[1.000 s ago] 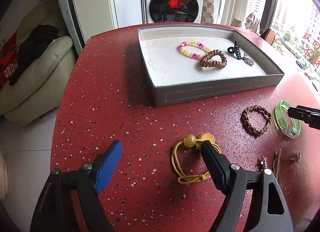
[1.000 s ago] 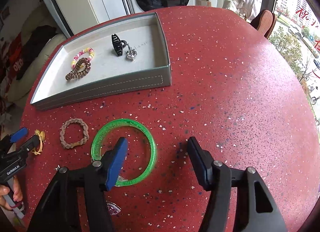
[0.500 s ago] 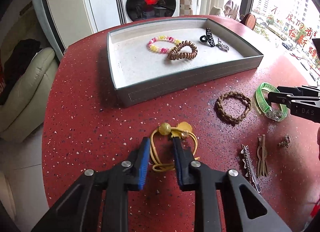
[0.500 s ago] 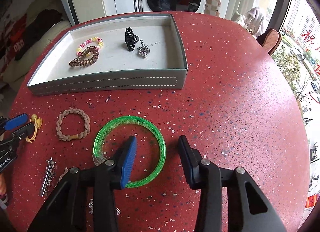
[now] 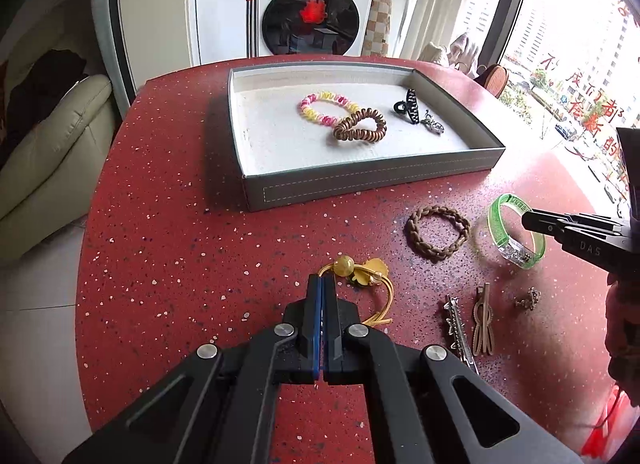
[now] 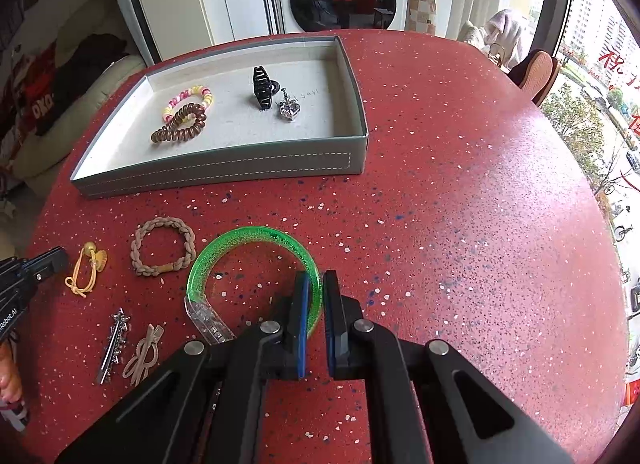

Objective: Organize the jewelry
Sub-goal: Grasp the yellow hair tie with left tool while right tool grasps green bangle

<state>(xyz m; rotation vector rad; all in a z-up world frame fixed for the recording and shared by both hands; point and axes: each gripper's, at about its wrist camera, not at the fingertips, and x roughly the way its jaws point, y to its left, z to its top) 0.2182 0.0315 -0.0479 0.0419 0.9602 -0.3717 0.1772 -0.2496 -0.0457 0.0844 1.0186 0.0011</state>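
Observation:
My left gripper [image 5: 323, 284] is shut on the yellow hair tie [image 5: 362, 276] with a bead, which lies on the red table; it also shows in the right wrist view [image 6: 86, 266]. My right gripper [image 6: 314, 284] is shut on the right rim of the green bangle [image 6: 256, 236], also visible in the left wrist view [image 5: 514, 230]. The grey tray [image 5: 360, 182] holds a pink-yellow coil tie [image 5: 326, 108], a brown coil tie [image 5: 360, 130], a black claw clip [image 5: 410, 110] and a silver charm [image 5: 434, 126].
A braided brown hair tie [image 5: 436, 232] lies between the two grippers. Near the table's front edge lie a silver clip [image 5: 456, 324], a tan clip [image 5: 482, 320] and a small charm [image 5: 528, 298]. A sofa [image 5: 48, 152] stands left of the table.
Both grippers have closed: the left jaws came together on the yellow hair tie, the right jaws on the green bangle's rim. Both also moved slightly nearer their items.

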